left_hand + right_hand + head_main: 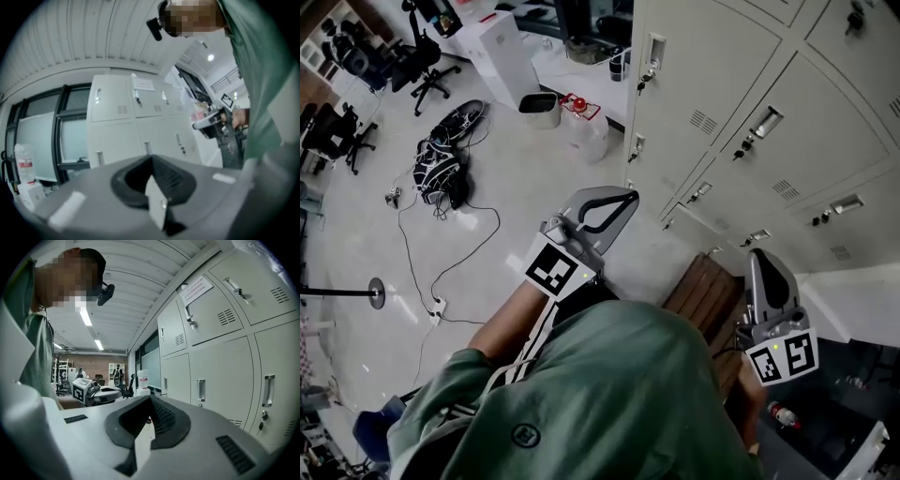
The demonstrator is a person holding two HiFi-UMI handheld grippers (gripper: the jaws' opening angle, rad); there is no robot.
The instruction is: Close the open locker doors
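A bank of pale grey lockers (722,75) fills the upper right of the head view, its visible doors flush. At the lower right a pale door panel (853,305) stands out over a dark opening (853,394). My left gripper (630,197) hangs shut and empty over the floor, left of the lockers. My right gripper (758,255) is shut and empty too, close to that panel. The left gripper view looks past its shut gripper (151,159) at the lockers (140,122). In the right gripper view the shut gripper (150,399) runs alongside the lockers (220,357).
A wooden bench (703,295) lies between my grippers below the lockers. Cables and dark shoes (441,169) litter the floor at left. A clear jug with a red cap (581,127) and a small bin (541,108) stand near the lockers. Office chairs (422,66) are far left.
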